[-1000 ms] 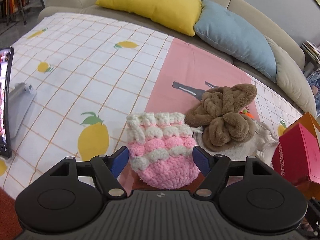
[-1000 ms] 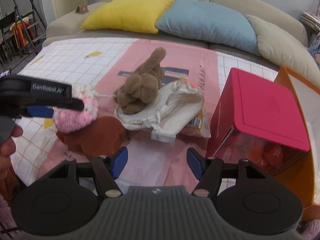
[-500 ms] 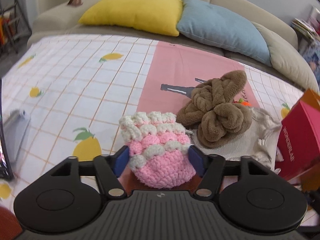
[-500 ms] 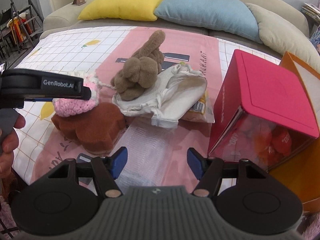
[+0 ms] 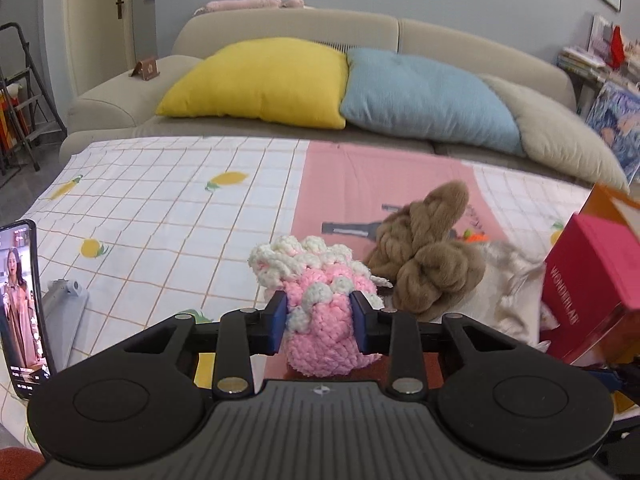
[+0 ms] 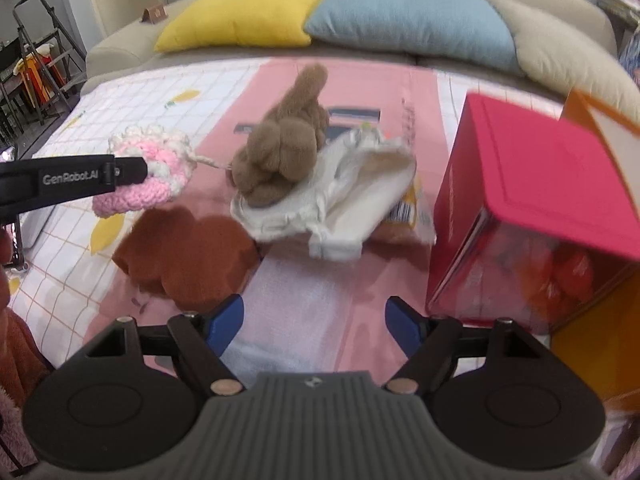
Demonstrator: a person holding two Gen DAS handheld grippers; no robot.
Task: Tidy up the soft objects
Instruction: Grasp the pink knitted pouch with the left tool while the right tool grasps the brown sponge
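- Since a second ago, the left gripper [image 5: 319, 322] has squeezed in on the pink pouch [image 5: 325, 312] and picked it up off the brown pad [image 6: 188, 254].
- Its jaws have just been closing, and now they pinch the pouch on both sides.
- From the right wrist view, the pouch [image 6: 150, 172] hangs in the air, just above the pad and a bit to its left.
- The right gripper [image 6: 315, 322] has its jaws spread wide; they have just been opening, and nothing is between them.
- It hovers near the pad, just to its right, over a clear bag [image 6: 304, 300] on the cloth [image 6: 132, 116].
- A brown plush [image 6: 284, 156] sits behind the pad, on a white bag [image 6: 352, 196].
- A red box [image 6: 536, 200] stands far right of the pad.
- A phone [image 5: 22, 304] stands up far left of the pouch.
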